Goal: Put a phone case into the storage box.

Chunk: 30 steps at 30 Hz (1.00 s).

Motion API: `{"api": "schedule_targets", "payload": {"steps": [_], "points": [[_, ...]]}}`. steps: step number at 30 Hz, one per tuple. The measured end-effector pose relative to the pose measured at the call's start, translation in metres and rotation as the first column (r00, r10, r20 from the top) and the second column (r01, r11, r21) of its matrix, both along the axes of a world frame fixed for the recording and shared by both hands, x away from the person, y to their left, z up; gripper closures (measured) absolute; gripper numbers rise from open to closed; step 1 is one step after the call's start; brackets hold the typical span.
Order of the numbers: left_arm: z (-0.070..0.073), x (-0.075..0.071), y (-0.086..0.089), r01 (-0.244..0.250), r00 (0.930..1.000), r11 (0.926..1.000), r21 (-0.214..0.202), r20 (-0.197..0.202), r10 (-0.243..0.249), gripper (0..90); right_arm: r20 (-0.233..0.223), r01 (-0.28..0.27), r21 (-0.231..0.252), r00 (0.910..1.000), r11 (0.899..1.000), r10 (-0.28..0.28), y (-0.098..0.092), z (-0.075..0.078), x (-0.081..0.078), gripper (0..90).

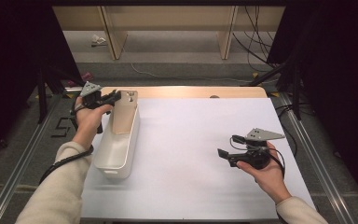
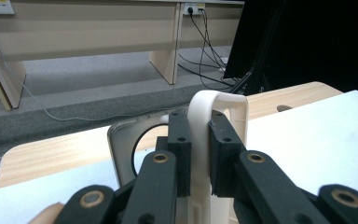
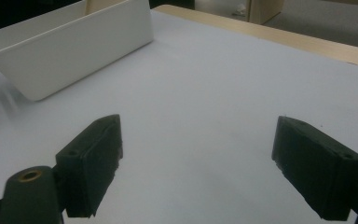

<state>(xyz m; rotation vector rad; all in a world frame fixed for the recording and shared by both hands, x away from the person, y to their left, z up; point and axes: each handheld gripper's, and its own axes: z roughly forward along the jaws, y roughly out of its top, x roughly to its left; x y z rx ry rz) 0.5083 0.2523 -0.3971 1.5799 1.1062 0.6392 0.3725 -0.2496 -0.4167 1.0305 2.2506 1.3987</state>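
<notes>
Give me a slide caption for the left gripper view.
Left gripper clamped on the raised end wall of the white bin at the table's edge.

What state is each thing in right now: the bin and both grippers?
White bin: upright on the white sheet, open top, looks empty; far end wall clamped.
Left gripper: shut on the bin's end wall, one pad on each side.
Right gripper: open, nothing between the pads, apart from the bin, held over the white sheet.

You see: white bins (image 1: 118, 144) 1, clamped by your left claw (image 1: 113, 97) | grippers 2 | white table sheets (image 1: 191, 154) 1, under your right claw (image 1: 223, 155)
</notes>
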Motion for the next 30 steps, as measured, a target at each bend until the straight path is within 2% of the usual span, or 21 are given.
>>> {"api": "schedule_targets", "payload": {"steps": [23, 30], "points": [[-0.01, 0.005, 0.002, -0.014, 0.9998, 0.9999, -0.004, -0.014, 0.014, 80.7, -0.001, 0.001, 0.0, 1.0, 1.0, -0.001, 0.0, 0.0, 0.0, 17.0], [-0.015, 0.006, 0.005, -0.03, 0.9991, 0.9995, -0.002, -0.03, 0.03, 80.4, -0.001, 0.002, 0.001, 1.0, 1.0, -0.002, 0.0, 0.0, 0.0, 17.0]]}}
